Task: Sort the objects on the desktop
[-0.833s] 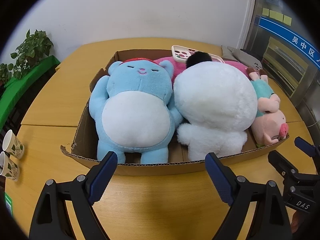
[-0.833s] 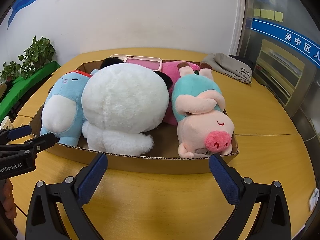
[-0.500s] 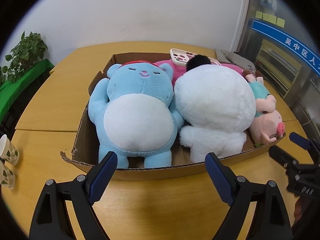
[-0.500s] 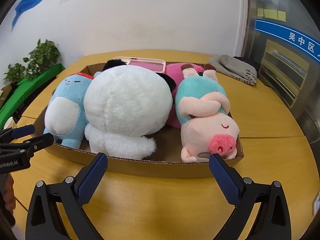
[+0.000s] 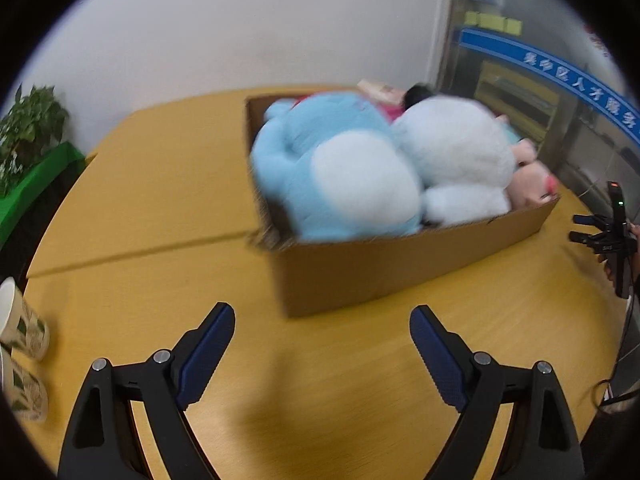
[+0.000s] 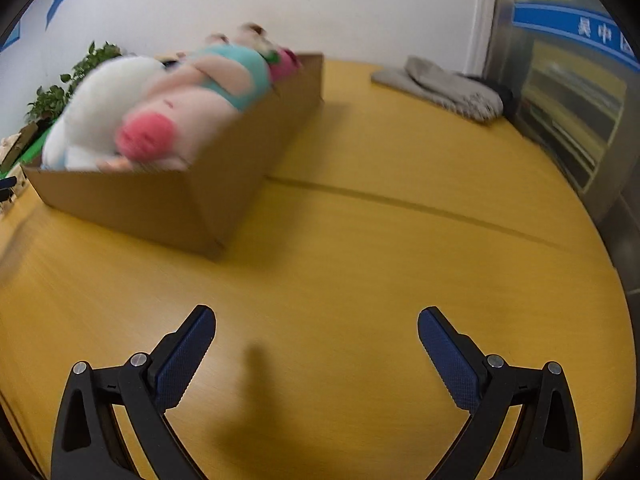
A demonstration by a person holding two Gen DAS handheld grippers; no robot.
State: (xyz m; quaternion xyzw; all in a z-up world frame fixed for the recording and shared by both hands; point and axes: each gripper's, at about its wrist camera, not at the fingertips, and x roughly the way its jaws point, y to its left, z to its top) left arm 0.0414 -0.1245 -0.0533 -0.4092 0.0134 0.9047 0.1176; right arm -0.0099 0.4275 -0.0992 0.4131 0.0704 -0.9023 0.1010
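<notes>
A: Cardboard box (image 5: 400, 264) of plush toys sits on tabletop (image 6: 360, 240), ahead-right of left hand-held gripper (image 5: 322, 354), ahead-left of right hand-held gripper (image 6: 316, 354).

B: Both spread, empty. Box's long axis runs between them; neither clearly nearer.

Two printed paper cups (image 5: 25, 330) stand at the yellow wooden table's (image 5: 160, 184) edge, a crumpled grey cloth (image 6: 440, 86) lying well apart.
</notes>
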